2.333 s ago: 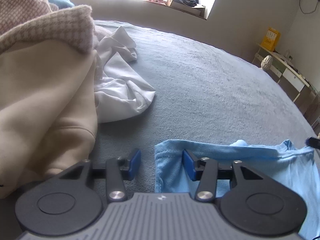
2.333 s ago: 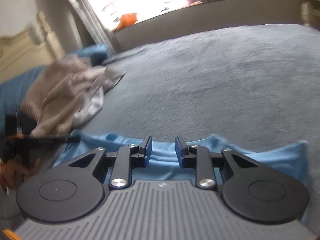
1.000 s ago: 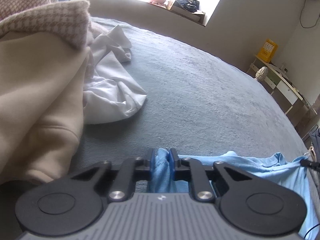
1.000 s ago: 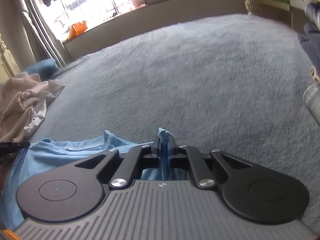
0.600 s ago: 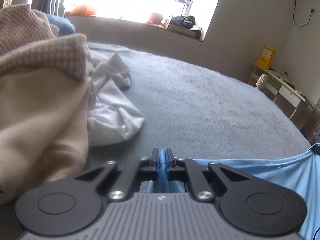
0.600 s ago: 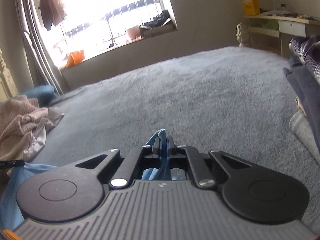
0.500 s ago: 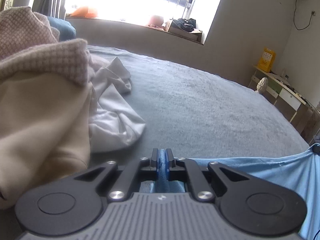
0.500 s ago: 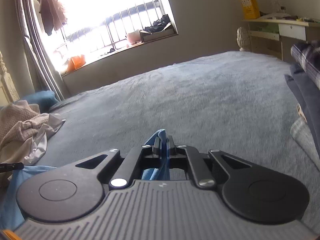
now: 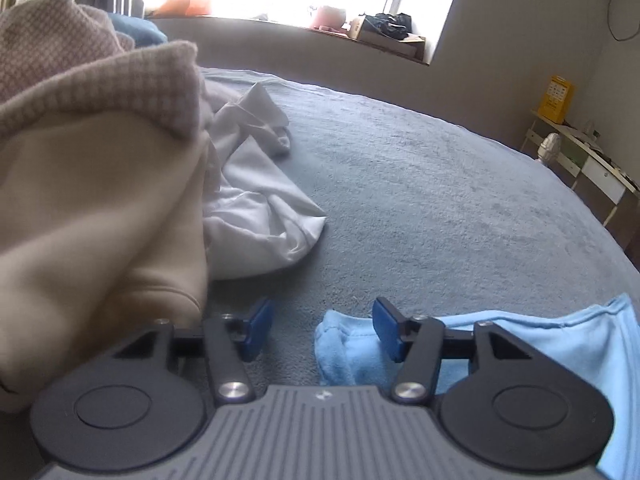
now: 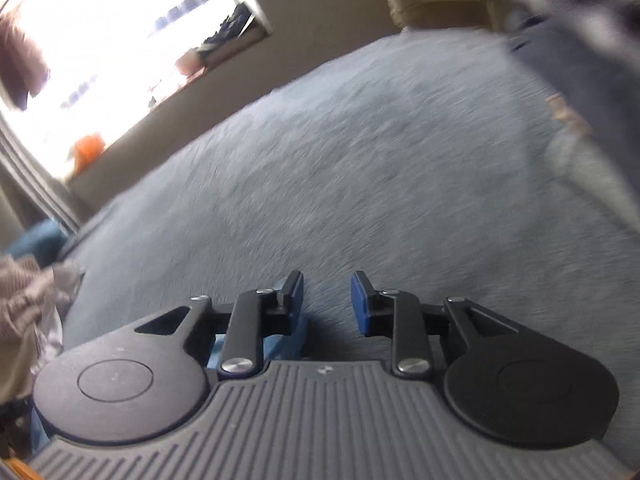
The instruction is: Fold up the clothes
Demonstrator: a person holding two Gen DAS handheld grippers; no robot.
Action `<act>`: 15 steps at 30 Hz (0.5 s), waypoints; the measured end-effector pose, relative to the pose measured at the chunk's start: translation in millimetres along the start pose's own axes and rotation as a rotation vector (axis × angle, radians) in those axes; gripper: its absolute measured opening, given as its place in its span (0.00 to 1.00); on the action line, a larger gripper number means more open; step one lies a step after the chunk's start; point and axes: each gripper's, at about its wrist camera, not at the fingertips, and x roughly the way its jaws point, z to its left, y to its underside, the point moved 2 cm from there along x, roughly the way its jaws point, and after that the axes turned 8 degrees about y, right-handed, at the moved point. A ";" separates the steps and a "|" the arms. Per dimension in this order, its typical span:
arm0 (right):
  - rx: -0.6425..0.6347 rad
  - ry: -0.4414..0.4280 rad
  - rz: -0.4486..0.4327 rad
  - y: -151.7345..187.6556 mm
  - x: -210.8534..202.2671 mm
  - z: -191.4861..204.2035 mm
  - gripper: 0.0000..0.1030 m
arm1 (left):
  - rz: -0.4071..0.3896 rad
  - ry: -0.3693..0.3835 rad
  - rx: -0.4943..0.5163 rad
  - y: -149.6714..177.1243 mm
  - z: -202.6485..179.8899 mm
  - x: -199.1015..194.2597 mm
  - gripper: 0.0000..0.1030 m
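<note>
Both claws now spread wide, left claw and right claw, each clamped half a second ago on the light blue garment, now dropped on the grey bed near the clothes pile; probably one fold laid.

both grippers let go since ~0.5 s ago: left gripper jaws now wide apart, crumpled light blue cotton t-shirt dropped onto the bed. right gripper opened too, view tilted & blurry.
</note>
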 end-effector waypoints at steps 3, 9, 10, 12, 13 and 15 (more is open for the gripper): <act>0.052 -0.005 -0.006 -3.9 -24.2 -17.2 0.25 | 0.028 0.022 -0.019 -2.5 -0.1 -13.7 0.65; 0.038 -0.069 0.094 12.6 -97.7 -34.5 0.25 | 0.114 0.086 -0.004 0.4 -6.1 -51.3 0.68; 0.035 -0.077 0.116 18.0 -109.8 -36.3 0.25 | 0.134 0.100 0.007 3.2 -8.1 -59.1 0.69; 0.063 -0.079 0.163 34.1 -129.5 -41.6 0.25 | 0.168 0.127 0.031 12.4 -12.1 -75.9 0.70; 0.079 -0.076 0.180 43.1 -136.7 -44.5 0.25 | 0.182 0.140 0.039 18.6 -13.4 -84.7 0.70; 0.109 -0.069 0.209 61.6 -148.6 -50.2 0.25 | 0.210 0.166 0.038 34.3 -13.8 -100.3 0.73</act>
